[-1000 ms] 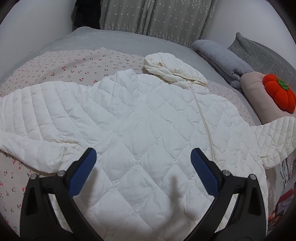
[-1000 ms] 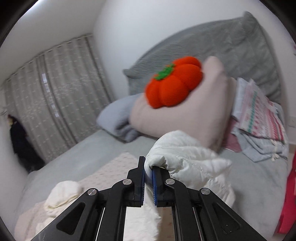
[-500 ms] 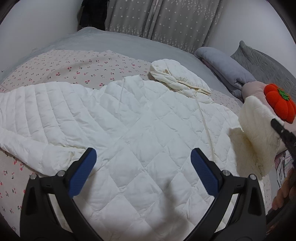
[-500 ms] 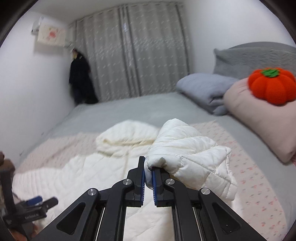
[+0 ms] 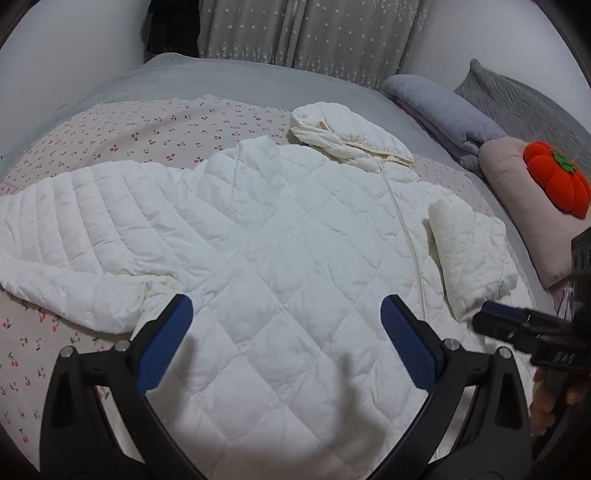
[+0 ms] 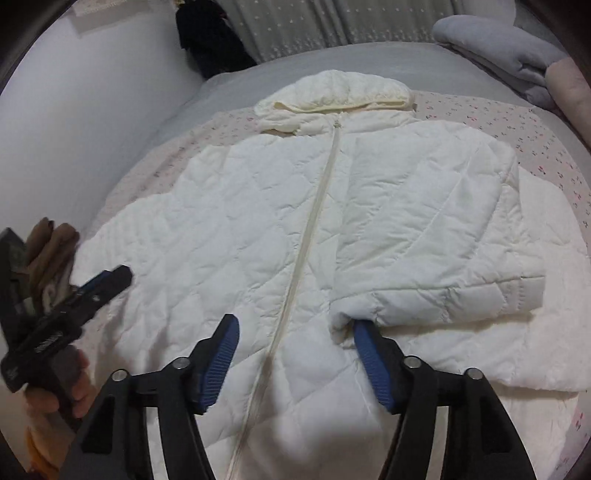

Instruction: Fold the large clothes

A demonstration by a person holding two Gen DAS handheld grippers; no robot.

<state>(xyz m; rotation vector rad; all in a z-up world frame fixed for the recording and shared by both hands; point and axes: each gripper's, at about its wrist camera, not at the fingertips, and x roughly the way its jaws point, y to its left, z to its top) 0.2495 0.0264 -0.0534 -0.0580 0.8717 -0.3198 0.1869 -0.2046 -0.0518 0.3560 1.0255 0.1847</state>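
Observation:
A white quilted hooded jacket (image 5: 280, 236) lies front up on the bed, zipper (image 6: 314, 221) shut, hood (image 6: 332, 92) at the far end. Its right sleeve (image 6: 436, 258) is folded across the chest, cuff near the zipper. The other sleeve (image 5: 74, 229) lies spread out to the left. My right gripper (image 6: 291, 354) is open just above the jacket, with its right finger (image 6: 369, 354) touching the folded sleeve's cuff. My left gripper (image 5: 284, 343) is open and empty above the jacket's lower body. It also shows in the right wrist view (image 6: 99, 291).
A cherry-print sheet (image 5: 147, 125) covers the grey bed (image 5: 221, 77). A folded grey blanket (image 5: 443, 107), a pink pillow (image 5: 524, 206) and an orange pumpkin cushion (image 5: 557, 181) lie at the right. Curtains (image 5: 314, 33) and a white wall (image 6: 92, 110) stand behind.
My right gripper carried the right sleeve across the jacket, laid it on the chest and opened, letting it go. My left gripper stayed open above the jacket.

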